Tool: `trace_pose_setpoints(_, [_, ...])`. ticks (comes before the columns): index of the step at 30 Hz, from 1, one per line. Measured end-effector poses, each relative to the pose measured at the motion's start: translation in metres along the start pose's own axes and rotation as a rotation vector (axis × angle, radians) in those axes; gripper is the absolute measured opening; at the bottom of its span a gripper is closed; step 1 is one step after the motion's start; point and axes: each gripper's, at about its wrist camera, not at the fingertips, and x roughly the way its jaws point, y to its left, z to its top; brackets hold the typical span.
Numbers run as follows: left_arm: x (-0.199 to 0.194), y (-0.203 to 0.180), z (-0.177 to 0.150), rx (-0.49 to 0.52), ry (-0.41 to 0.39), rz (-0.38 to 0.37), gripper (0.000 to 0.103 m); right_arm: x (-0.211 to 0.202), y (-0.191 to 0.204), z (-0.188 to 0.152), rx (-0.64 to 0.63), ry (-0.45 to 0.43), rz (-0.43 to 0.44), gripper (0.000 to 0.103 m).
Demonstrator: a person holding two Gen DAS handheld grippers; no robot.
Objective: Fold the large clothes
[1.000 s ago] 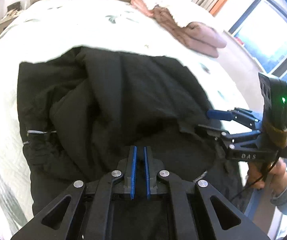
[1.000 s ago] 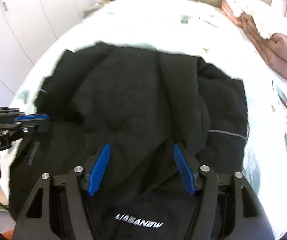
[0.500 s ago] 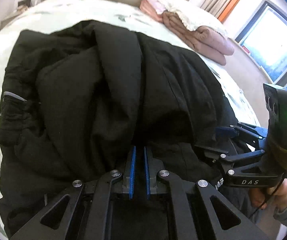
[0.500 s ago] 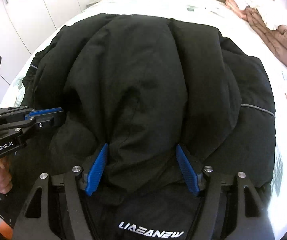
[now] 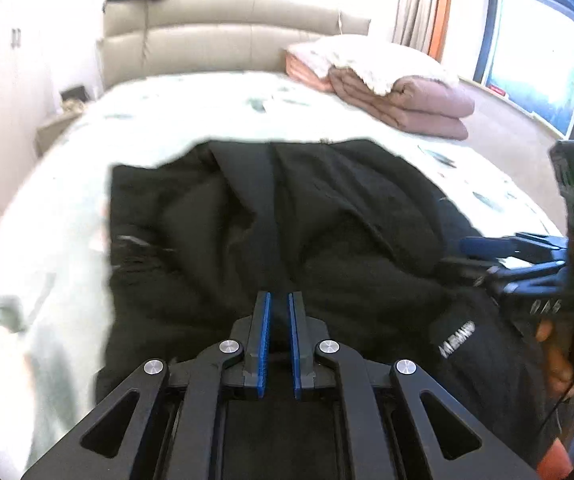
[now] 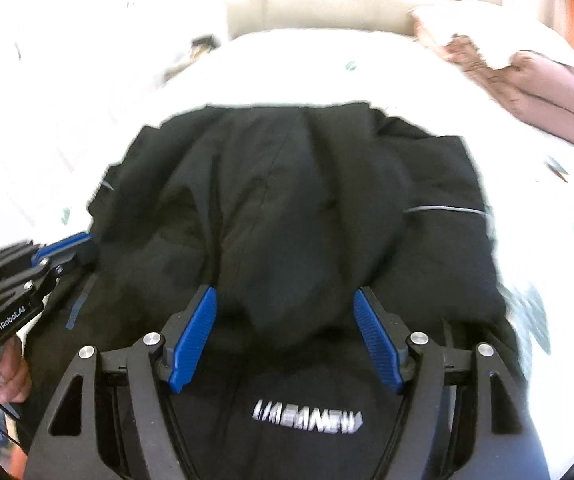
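Left tool (image 5: 278, 344) pinching black jacket (image 5: 327, 220)

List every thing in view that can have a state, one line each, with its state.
Black jacket: lying bunched and partly folded on the bed, logo side up at the near edge.
Left hand-held gripper: narrow gap between the pads, fabric between them.
Right hand-held gripper: open, over the jacket.
Pink blanket: folded, stacked at the bed's far corner.
White bedspread: spread flat.

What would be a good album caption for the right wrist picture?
Open right claw poised over a rumpled black jacket on a white bed, left claw at its edge.
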Motion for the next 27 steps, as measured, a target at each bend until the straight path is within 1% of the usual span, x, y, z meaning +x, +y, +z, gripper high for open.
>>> trace_pose_setpoints(3, [-0.06,0.003,-0.01,-0.038,-0.043,0.001,0.009,-0.064,0.005,-0.019,0.012,-0.073,-0.009,0.075])
trace_pose_setpoints(5, [-0.105,0.004,-0.015,-0.079,-0.052,0.038,0.01,-0.115,0.009,-0.03,0.027,-0.097,-0.01,0.075])
trace_pose_setpoints(6, [-0.129,0.01,-0.015,-0.104,-0.047,0.051,0.011,-0.143,0.011,-0.034,0.041,-0.103,-0.015,0.075])
trace_pose_setpoints(7, [-0.152,0.013,-0.017,-0.126,-0.032,0.058,0.014,-0.165,0.01,-0.031,0.048,-0.116,-0.026,0.075])
trace_pose_setpoints(8, [-0.172,0.016,-0.022,-0.142,-0.032,0.081,0.019,-0.186,0.011,-0.034,0.051,-0.137,-0.044,0.075])
trace_pose_setpoints(9, [-0.189,0.023,-0.03,-0.158,-0.037,0.102,0.025,-0.203,0.011,-0.037,0.053,-0.155,-0.065,0.076])
trace_pose_setpoints(10, [-0.199,0.029,-0.037,-0.179,-0.034,0.104,0.048,-0.218,0.008,-0.043,0.058,-0.168,-0.093,0.079])
trace_pose_setpoints(11, [-0.205,0.036,-0.047,-0.208,-0.019,0.096,0.069,-0.228,0.002,-0.051,0.076,-0.166,-0.119,0.08])
trace_pose_setpoints(12, [-0.209,0.046,-0.064,-0.261,0.005,0.072,0.071,-0.23,-0.006,-0.058,0.101,-0.152,-0.129,0.08])
trace_pose_setpoints(13, [-0.21,0.056,-0.077,-0.292,0.025,0.054,0.071,-0.228,-0.021,-0.069,0.146,-0.123,-0.126,0.08])
trace_pose_setpoints(14, [-0.203,0.064,-0.095,-0.33,0.066,0.053,0.071,-0.221,-0.032,-0.077,0.177,-0.093,-0.124,0.081])
trace_pose_setpoints(15, [-0.197,0.068,-0.104,-0.348,0.091,0.06,0.071,-0.21,-0.045,-0.086,0.199,-0.051,-0.131,0.08])
trace_pose_setpoints(16, [-0.183,0.076,-0.123,-0.374,0.142,0.08,0.071,-0.199,-0.054,-0.093,0.216,-0.023,-0.141,0.08])
trace_pose_setpoints(17, [-0.172,0.08,-0.132,-0.383,0.171,0.094,0.071,-0.187,-0.064,-0.102,0.236,0.005,-0.155,0.08])
trace_pose_setpoints(18, [-0.155,0.087,-0.148,-0.404,0.22,0.118,0.07,-0.175,-0.074,-0.109,0.248,0.026,-0.159,0.08])
trace_pose_setpoints(19, [-0.144,0.092,-0.159,-0.428,0.257,0.125,0.07,-0.164,-0.083,-0.118,0.264,0.052,-0.168,0.079])
trace_pose_setpoints(21, [-0.124,0.102,-0.18,-0.502,0.313,0.108,0.07,-0.145,-0.099,-0.135,0.268,0.101,-0.216,0.079])
trace_pose_setpoints(23, [-0.112,0.109,-0.198,-0.573,0.342,0.098,0.068,-0.133,-0.109,-0.148,0.257,0.122,-0.233,0.079])
trace_pose_setpoints(25, [-0.113,0.104,-0.2,-0.549,0.315,0.113,0.068,-0.122,-0.121,-0.159,0.255,0.147,-0.238,0.079])
trace_pose_setpoints(26, [-0.112,0.101,-0.201,-0.538,0.318,0.114,0.066,-0.117,-0.127,-0.165,0.259,0.162,-0.237,0.079])
trace_pose_setpoints(27, [-0.111,0.098,-0.2,-0.523,0.324,0.11,0.057,-0.111,-0.133,-0.171,0.262,0.177,-0.241,0.079])
